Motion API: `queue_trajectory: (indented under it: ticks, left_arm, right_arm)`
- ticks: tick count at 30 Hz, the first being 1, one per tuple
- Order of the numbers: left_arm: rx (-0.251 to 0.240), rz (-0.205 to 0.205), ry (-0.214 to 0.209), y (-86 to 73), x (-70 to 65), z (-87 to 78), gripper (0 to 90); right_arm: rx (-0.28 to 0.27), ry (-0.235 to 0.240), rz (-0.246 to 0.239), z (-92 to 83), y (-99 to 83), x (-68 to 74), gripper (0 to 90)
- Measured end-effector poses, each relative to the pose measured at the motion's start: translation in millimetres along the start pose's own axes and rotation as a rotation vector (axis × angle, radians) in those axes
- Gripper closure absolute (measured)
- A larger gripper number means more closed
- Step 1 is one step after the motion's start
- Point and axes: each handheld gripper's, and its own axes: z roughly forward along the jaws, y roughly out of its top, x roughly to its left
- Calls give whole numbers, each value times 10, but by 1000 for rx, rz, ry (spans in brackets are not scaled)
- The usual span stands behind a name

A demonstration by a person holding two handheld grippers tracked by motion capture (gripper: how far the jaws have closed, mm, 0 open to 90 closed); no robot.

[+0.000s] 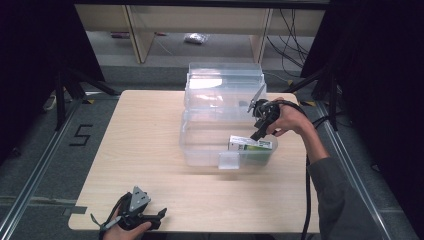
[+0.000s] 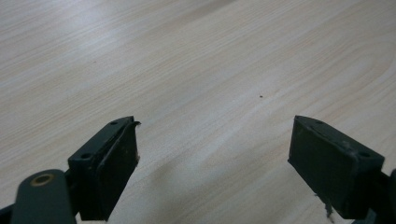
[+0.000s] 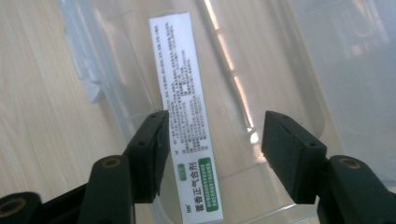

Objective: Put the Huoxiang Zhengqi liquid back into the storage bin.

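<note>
A narrow white box (image 3: 180,93) with small print and a green label lies inside the clear plastic bin (image 1: 186,145), at its front right corner (image 1: 260,146). My right gripper (image 1: 257,134) hangs just above it, held by a hand reaching in from the right. In the right gripper view the right gripper (image 3: 214,140) is open. The box sits between the jaws, close beside the left one, with a wide gap to the other. My left gripper (image 1: 160,217) rests low at the table's front left edge. It is open (image 2: 215,140) over bare wood, holding nothing.
The bin's clear lid (image 1: 225,80) stands tipped back behind it. A light wooden table (image 1: 145,145) carries everything. Dark stands and cables flank it, with shelf legs and floor beyond the far edge.
</note>
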Motion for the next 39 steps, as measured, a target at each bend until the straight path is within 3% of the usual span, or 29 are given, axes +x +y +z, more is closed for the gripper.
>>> queue_trajectory:
  ticks: [3, 5, 8, 9, 17, 18, 22, 25, 26, 27, 29, 30, 31, 34, 39]
  left_arm:
    - [10, 10, -1, 1, 8, -6, 150]
    - [5, 5, -1, 0, 4, -3, 150]
    - [0, 3, 0, 1, 1, -1, 150]
    - [1, 2, 0, 0, 1, -1, 150]
    - [0, 0, 1, 0, 1, 0, 150]
    - [16, 18, -1, 4, 13, -11, 150]
    - [18, 22, -1, 4, 16, -9, 150]
    - [2, -1, 12, -2, 2, 10, 150]
    - [19, 29, -1, 5, 20, -10, 150]
    - [2, 3, 1, 1, 2, 1, 150]
    - [3, 4, 2, 0, 2, -1, 150]
    - [20, 25, 4, 2, 17, -7, 150]
    - [11, -1, 10, 1, 8, 9, 150]
    - [14, 3, 7, 0, 12, 6, 150]
    - [15, 22, 1, 4, 20, -8, 150]
  right_arm:
    - [-14, -6, 52, -38, -2, 22, 401]
    - [-42, -13, 31, -47, -1, 2, 392]
    - [-42, -18, 25, -55, 5, 15, 383]
    - [-46, -25, 50, -64, 2, 29, 378]
    - [-87, -46, 110, -68, -47, 27, 344]
    - [-95, -50, 115, -76, -56, 26, 338]
    - [-121, -58, 159, -99, -86, 37, 318]
    - [-151, -71, 179, -116, -103, 41, 307]
    - [-159, -70, 202, -124, -112, 53, 304]
    - [-171, -74, 200, -117, -119, 51, 299]
    - [-169, -79, 211, -108, -132, 69, 293]
    - [-175, -77, 214, -104, -140, 76, 293]
    - [-180, -72, 230, -99, -148, 90, 292]
    - [-200, -79, 226, -94, -172, 104, 290]
    - [-239, -93, 273, -124, -201, 182, 276]
